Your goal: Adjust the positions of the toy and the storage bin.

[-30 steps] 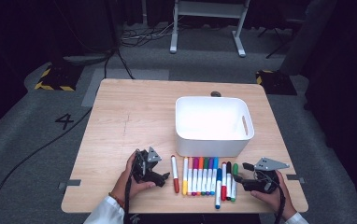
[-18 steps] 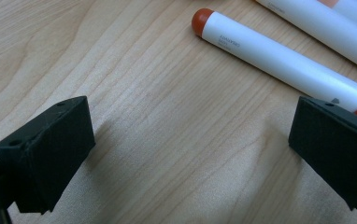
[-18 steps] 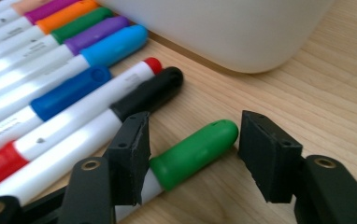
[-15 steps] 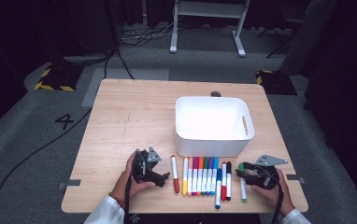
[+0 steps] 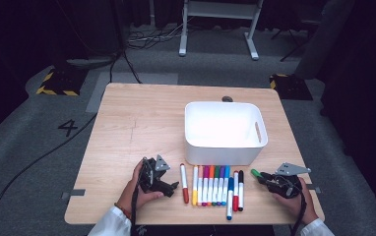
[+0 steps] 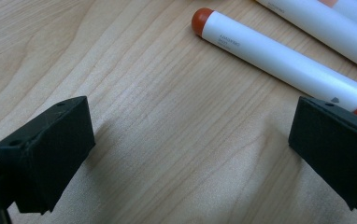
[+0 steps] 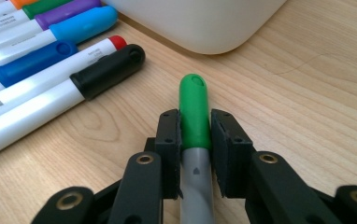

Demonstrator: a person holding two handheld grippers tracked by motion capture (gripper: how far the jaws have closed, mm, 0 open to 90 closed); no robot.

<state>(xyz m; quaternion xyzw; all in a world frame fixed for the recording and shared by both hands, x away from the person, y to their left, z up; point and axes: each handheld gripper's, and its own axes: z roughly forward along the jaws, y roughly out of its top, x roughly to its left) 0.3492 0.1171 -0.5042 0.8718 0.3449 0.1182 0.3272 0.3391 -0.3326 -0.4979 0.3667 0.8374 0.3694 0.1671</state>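
Note:
A row of several capped markers (image 5: 214, 185) lies on the wooden table in front of a white bin (image 5: 224, 131). My right gripper (image 5: 263, 179) sits at the table's front right, shut on a green-capped marker (image 7: 195, 112) whose cap points toward the bin (image 7: 200, 21). A black-capped marker (image 7: 106, 70) and a blue-capped one (image 7: 34, 60) lie just left of it in the right gripper view. My left gripper (image 5: 169, 187) rests low at the front left, open, its jaws wide apart over bare wood. A red-capped marker (image 6: 279, 60) lies just beyond them, also seen from above (image 5: 184, 183).
The table's front edge (image 5: 191, 222) runs close behind both hands. A small dark disc (image 5: 227, 99) lies behind the bin. Bare wood (image 5: 137, 123) stretches across the table's left half. Cables and a stand's legs lie on the floor beyond.
My right gripper has lifted the green-capped marker out of the right end of the row and drawn it to the right. The left gripper has stayed put.

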